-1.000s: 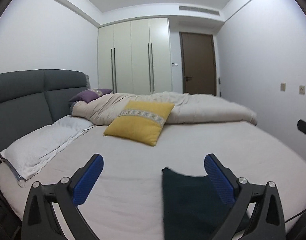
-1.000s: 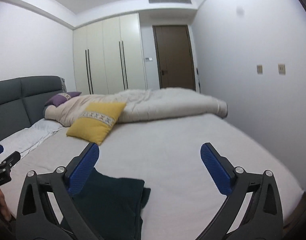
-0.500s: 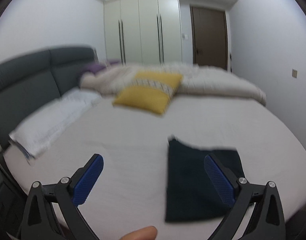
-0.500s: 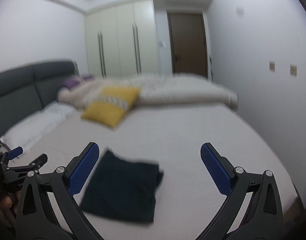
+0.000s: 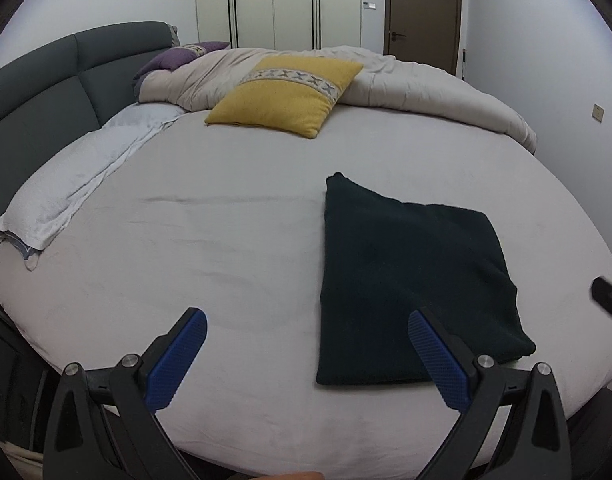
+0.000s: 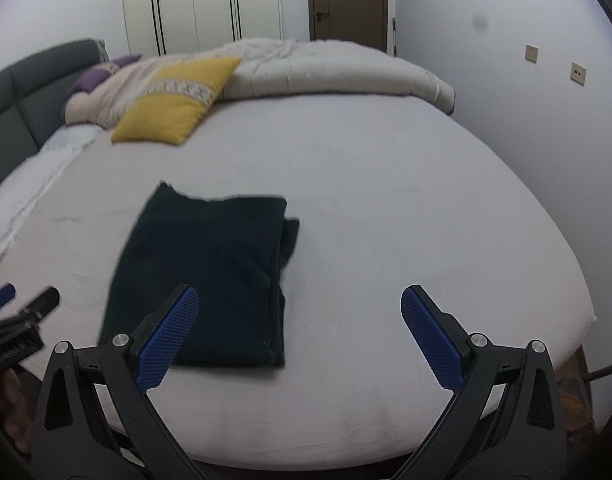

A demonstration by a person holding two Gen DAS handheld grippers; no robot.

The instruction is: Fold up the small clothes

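Observation:
A dark green folded garment point(image 5: 406, 276) lies flat on the white sheet of the bed point(image 5: 226, 248), near its front edge. In the right wrist view the same garment point(image 6: 210, 272) shows stacked layers along its right side. My left gripper point(image 5: 306, 356) hangs open above the bed's front edge, its right blue pad over the garment's near corner. My right gripper point(image 6: 300, 332) is open too, held above the garment's near right side, with nothing between its fingers. Neither gripper touches the cloth.
A yellow cushion point(image 5: 284, 94) and a bunched beige duvet point(image 5: 406, 80) lie at the far side, with a white pillow point(image 5: 78, 184) against the grey headboard point(image 5: 46, 88). Wardrobes point(image 5: 278, 0) and a brown door point(image 5: 424, 12) stand behind. The left gripper's tip point(image 6: 22, 304) shows in the right wrist view.
Both cameras have risen and tilted down over the bed, so the whole garment now shows. Both grippers stay open and empty.

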